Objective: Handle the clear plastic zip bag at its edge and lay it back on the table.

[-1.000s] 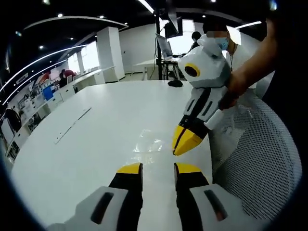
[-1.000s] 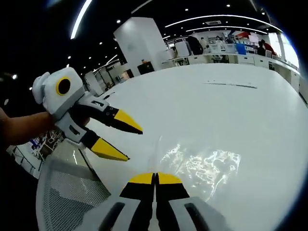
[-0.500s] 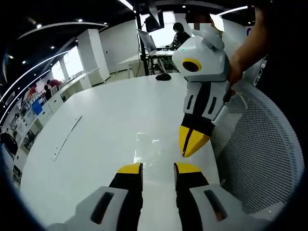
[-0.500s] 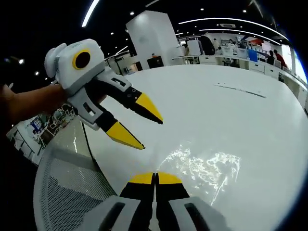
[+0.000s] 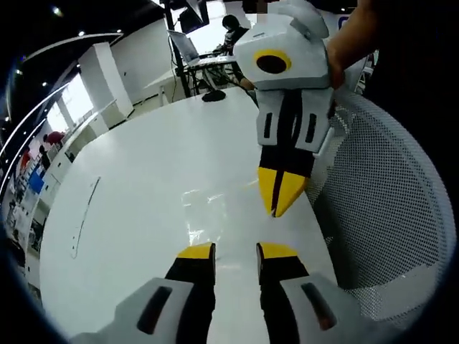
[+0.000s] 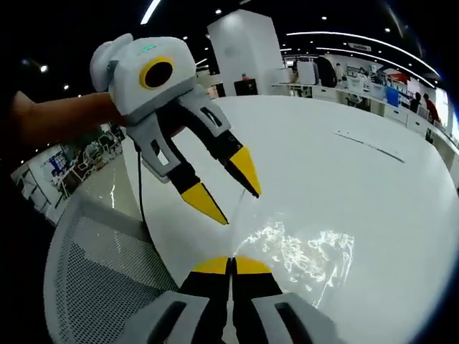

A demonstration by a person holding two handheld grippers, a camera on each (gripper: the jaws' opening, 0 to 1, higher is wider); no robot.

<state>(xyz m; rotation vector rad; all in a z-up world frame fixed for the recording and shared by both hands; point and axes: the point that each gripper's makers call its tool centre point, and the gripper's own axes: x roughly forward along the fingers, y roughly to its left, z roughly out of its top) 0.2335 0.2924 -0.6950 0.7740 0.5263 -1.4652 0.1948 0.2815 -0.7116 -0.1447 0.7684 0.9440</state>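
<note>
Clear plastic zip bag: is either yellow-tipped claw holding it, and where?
The open left gripper holds nothing. The right gripper is shut near the clear plastic zip bag lying on the white table; whether it pinches the bag's edge cannot be told.

a glossy white table point(image 5: 143, 179) point(image 6: 344, 186). a clear bag point(image 6: 301, 247) point(image 5: 204, 215) lies flat at its near edge. far off, a thin strip point(image 6: 369, 145) point(image 5: 82, 218) lies on it.

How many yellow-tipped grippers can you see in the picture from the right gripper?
2. The right gripper rises from the bottom with its jaws shut. The left gripper comes in from the left, held by a hand, jaws open above the white table.
</note>
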